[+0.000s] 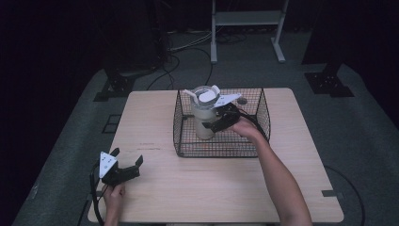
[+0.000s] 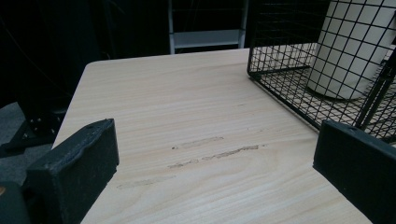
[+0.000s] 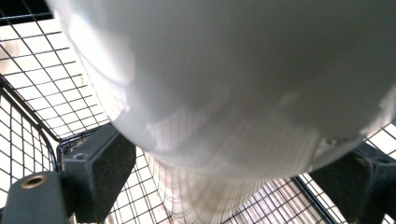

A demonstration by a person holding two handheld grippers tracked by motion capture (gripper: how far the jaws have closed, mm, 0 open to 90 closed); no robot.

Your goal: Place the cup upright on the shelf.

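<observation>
My right forearm reaches into the wire basket (image 1: 263, 110); the right hand-held gripper (image 1: 217, 118) clasps the white jug (image 1: 203, 123) between its jaws. My left hand-held gripper (image 1: 126, 165) rests wide open, empty, on the worktop (image 1: 211, 183).

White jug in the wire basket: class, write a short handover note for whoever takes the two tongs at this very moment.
Right tongs: inside the wire basket, jaws set around the white jug on either side of its body; whether they are pressing it cannot be told.
Left tongs: open, holding nothing, over the near left part of the table.
Things: the jug stands upright in the basket, which sits on the far middle of the table.
Done: the right tongs have reached the jug.
Left: probably a firm grip and then lifting the jug out of the basket; the left tongs could steady the basket.
</observation>
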